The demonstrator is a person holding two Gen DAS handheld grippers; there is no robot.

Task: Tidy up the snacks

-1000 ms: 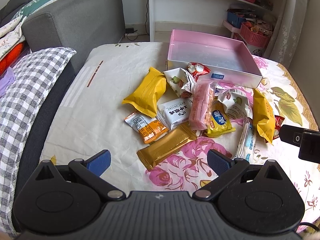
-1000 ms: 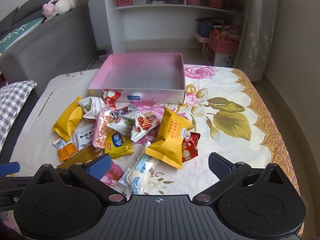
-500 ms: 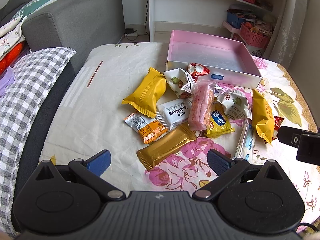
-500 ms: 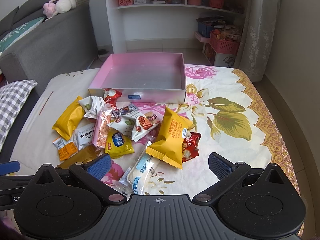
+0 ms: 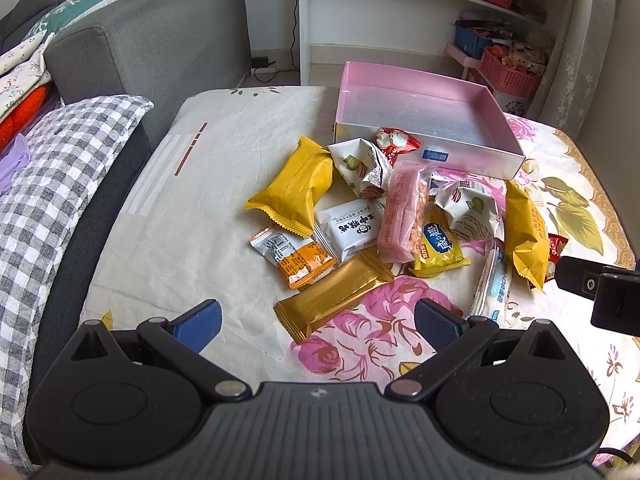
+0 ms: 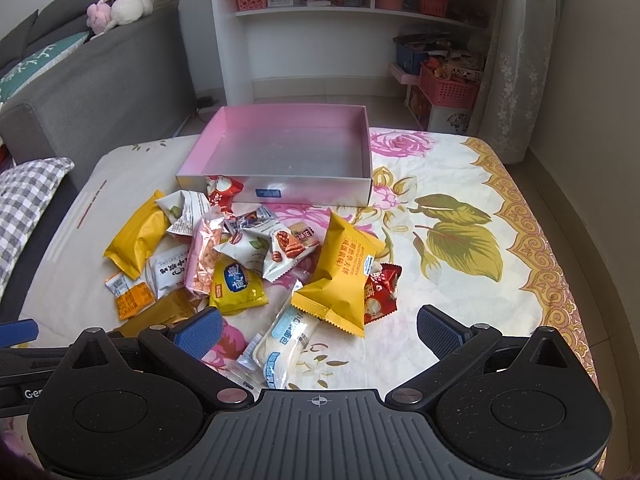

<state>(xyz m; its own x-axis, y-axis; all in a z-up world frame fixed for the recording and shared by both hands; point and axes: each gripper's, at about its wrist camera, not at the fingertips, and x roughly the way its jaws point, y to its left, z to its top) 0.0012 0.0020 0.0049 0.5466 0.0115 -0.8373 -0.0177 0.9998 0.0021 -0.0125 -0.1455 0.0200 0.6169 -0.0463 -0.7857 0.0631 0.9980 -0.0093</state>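
At nine o'clock in the right wrist view the left gripper [image 6: 16, 330] is cut off by the edge, the gold bar packet [image 6: 160, 314] sits half hidden behind a blue finger [image 6: 196, 334], and shelf items are too small to tell.

Plenty of open room on the flowered bedsheet [image 6: 460, 216] right of the heap, and a bare cream strip [image 5: 180, 216] on its left too. The scattered pile of foil snack packets [image 6: 248, 256] crowds right up against the near wall of the shallow pink cardboard box [image 6: 320, 194]. A grey sofa arm [image 5: 132, 64] and checked pillow [image 5: 52, 168] hem in the left edge.
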